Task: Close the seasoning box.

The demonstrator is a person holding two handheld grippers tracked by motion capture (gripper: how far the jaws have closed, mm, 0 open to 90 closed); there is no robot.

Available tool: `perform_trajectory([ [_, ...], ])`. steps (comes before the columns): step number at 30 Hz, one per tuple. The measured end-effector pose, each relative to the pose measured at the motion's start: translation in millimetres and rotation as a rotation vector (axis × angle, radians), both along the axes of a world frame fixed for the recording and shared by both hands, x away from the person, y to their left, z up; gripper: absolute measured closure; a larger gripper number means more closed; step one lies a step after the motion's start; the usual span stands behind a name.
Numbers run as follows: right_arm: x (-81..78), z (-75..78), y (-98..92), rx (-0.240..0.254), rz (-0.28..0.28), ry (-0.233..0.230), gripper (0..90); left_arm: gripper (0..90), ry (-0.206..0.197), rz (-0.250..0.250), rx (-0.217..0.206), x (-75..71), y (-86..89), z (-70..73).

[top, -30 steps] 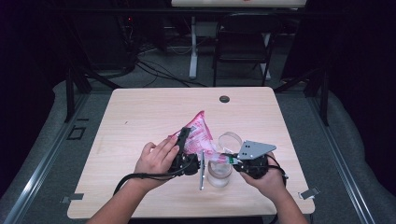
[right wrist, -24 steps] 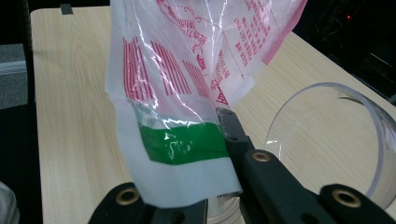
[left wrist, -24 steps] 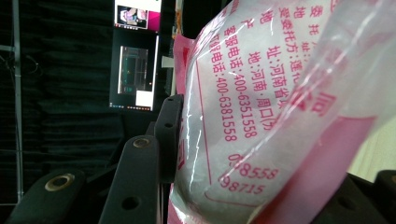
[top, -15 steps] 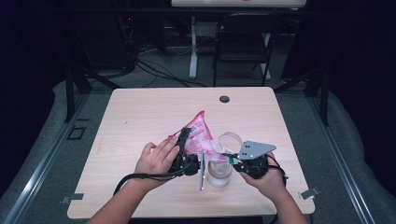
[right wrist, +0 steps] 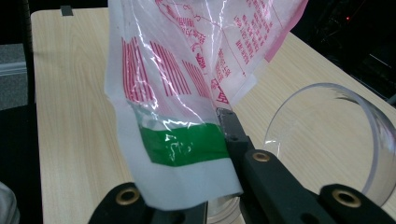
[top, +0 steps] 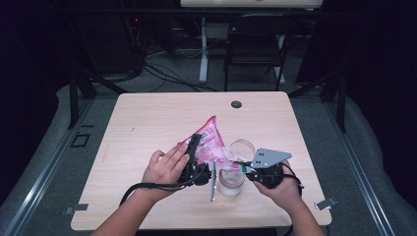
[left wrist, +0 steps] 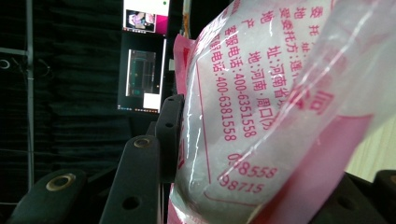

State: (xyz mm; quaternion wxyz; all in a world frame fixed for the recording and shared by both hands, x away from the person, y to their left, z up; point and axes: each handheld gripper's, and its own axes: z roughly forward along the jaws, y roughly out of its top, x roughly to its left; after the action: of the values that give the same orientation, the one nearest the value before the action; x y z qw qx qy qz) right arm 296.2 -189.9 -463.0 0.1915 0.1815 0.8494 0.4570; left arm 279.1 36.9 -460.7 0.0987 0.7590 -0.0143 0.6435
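The person is holding a pink and white printed plastic bag [top: 210, 143] above the light wooden table [top: 147, 123], just over a clear round plastic jar [top: 231, 181]; a clear round lid [top: 242, 147] is lying beside it. The left gripper [top: 194, 147] is clamping the bag's body between its half-closed jaws, and the right gripper [top: 242, 166] is pinching the white and green bottom edge with its jaws fully together. I judge the step is pouring the contents into the jar; next the bag mouth must be tipping down over the opening. Chinese text and "400-6351558" are readable in the left gripper view.
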Motion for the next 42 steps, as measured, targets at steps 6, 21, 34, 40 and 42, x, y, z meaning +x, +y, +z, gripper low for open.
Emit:
perform_trajectory([
  [6, 0.1, -0.2, -0.3, -0.005, 0.002, 0.002, 90.0, 62.9, -0.015, -0.006, 0.004, -0.4, -0.4, -0.4],
  [21, -0.5, -0.9, -0.4, -0.008, 0.004, 0.009, 90.0, 63.0, -0.031, -0.011, 0.003, -2.4, -1.4, -1.2],
  [34, -0.2, -1.4, -0.4, -0.012, 0.001, 0.007, 90.0, 63.0, -0.031, -0.012, 0.003, -2.4, -1.7, -0.4],
  [40, -0.2, -1.5, -0.4, -0.012, 0.001, 0.007, 90.0, 63.0, -0.032, -0.013, 0.004, -2.7, -1.8, 0.1],
  [42, -0.2, -1.4, -0.5, -0.014, 0.001, 0.006, 90.0, 63.0, -0.035, -0.014, 0.006, -2.7, -2.0, 0.3],
])
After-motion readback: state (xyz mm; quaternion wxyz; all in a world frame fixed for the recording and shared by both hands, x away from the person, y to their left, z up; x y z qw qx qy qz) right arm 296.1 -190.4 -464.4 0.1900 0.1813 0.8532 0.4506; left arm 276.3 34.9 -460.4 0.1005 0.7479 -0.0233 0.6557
